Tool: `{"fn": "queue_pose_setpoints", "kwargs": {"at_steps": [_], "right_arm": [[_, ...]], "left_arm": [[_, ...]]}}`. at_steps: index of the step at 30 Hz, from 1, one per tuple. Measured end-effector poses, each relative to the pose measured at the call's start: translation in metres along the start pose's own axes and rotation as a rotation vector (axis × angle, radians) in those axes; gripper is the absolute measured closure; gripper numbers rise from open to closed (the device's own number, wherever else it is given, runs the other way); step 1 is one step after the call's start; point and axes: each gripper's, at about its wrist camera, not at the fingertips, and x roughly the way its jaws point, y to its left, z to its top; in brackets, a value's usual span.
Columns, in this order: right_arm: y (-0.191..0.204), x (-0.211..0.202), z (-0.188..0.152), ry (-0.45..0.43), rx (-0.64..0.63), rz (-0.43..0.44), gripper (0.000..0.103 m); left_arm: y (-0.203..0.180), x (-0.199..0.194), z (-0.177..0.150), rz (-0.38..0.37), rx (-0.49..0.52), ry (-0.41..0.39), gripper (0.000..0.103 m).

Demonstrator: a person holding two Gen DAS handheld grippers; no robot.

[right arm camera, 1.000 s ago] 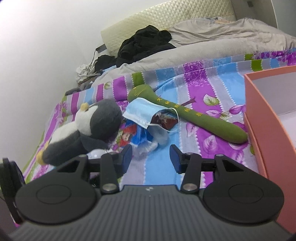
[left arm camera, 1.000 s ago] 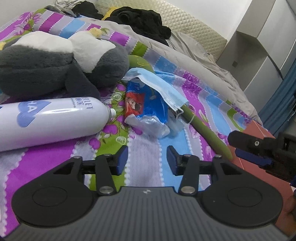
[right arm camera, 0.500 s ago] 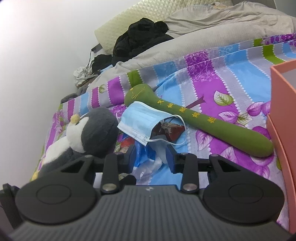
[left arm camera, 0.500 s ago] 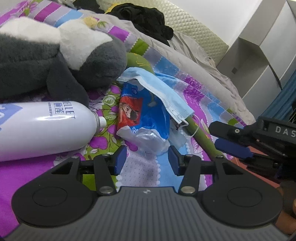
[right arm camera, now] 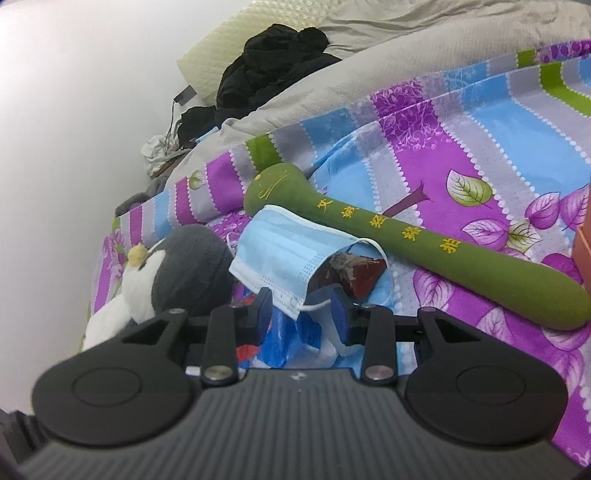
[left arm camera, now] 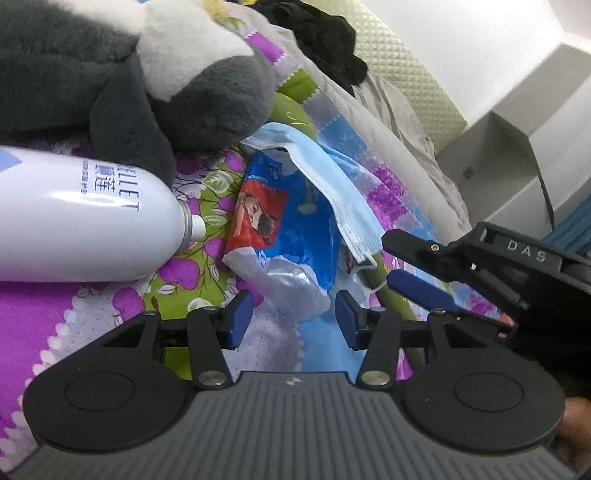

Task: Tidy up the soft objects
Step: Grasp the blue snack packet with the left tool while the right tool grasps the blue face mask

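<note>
A grey and white plush penguin (left arm camera: 155, 70) lies on the striped bedspread; it also shows in the right wrist view (right arm camera: 173, 273). A light blue face mask (right arm camera: 284, 258) drapes over a blue snack bag (left arm camera: 291, 229) and leans on a green soft stick (right arm camera: 424, 240). My left gripper (left arm camera: 291, 317) is open, its jaws either side of the bag's crumpled end. My right gripper (right arm camera: 301, 314) is open, its jaws either side of the mask's lower edge; it also shows at the right of the left wrist view (left arm camera: 417, 266).
A white spray bottle (left arm camera: 74, 221) lies at the left beside the penguin. An orange box edge (right arm camera: 583, 243) shows at the far right. Black clothes (right arm camera: 273, 55), a grey blanket (right arm camera: 388, 66) and a cream pillow (right arm camera: 258, 26) lie at the head of the bed.
Both grippers have moved forward toward the pile. The left now straddles the snack bag's end. The right has come down around the mask's edge and narrowed a little.
</note>
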Motion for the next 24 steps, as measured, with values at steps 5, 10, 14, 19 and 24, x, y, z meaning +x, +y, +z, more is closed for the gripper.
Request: {"fn": "queue_pose_setpoints", "kwargs": {"at_steps": [5,10,14,19,24], "right_arm": [[-0.001,0.013,0.002,0.017,0.021,0.011,0.064],[-0.002,0.026,0.001,0.042,0.022,0.007,0.068],[-0.001,0.028,-0.001,0.049,0.003,-0.006,0.095],[0.003,0.014,-0.004,0.024,-0.032,-0.018,0.098],[0.007,-0.010,-0.005,-0.012,-0.034,-0.009,0.098]], "left_arm": [[0.004,0.007,0.002,-0.019,-0.076,-0.007,0.049],[0.007,0.009,0.001,-0.015,-0.092,-0.019,0.064],[0.009,0.007,0.002,-0.003,-0.092,-0.034,0.077],[0.008,-0.003,0.001,-0.002,-0.070,-0.054,0.085],[0.003,-0.024,-0.001,0.001,-0.049,-0.074,0.089]]}}
